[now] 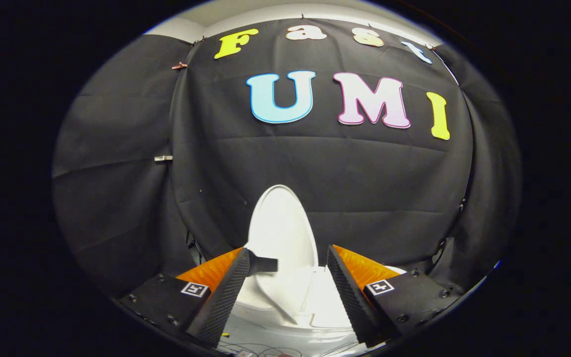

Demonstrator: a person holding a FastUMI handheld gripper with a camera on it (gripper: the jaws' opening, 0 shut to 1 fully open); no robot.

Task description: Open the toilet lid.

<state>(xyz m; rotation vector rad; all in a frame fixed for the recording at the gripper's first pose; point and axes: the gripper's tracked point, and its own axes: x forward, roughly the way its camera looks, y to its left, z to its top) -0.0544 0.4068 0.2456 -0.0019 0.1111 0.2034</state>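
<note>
A white toilet [310,297] stands against the black cloth wall, just ahead of my fingers. Its oval lid [281,228] stands raised, nearly upright, leaning back toward the wall, with its top above the fingertips. A small dark tab [264,264] sticks out beside the lid's lower left edge, next to the left fingertip. The seat and bowl rim [270,297] show between the fingers, below the lid. My gripper [288,258] is open, a wide gap between its two fingers, and nothing is held. The lid's lower part lies in that gap, beyond the tips.
Black cloth [365,188] hangs behind and on both sides of the toilet. Thin wires [265,349] lie on the white surface below the fingers. A small metal clip [163,158] pins the cloth at the left.
</note>
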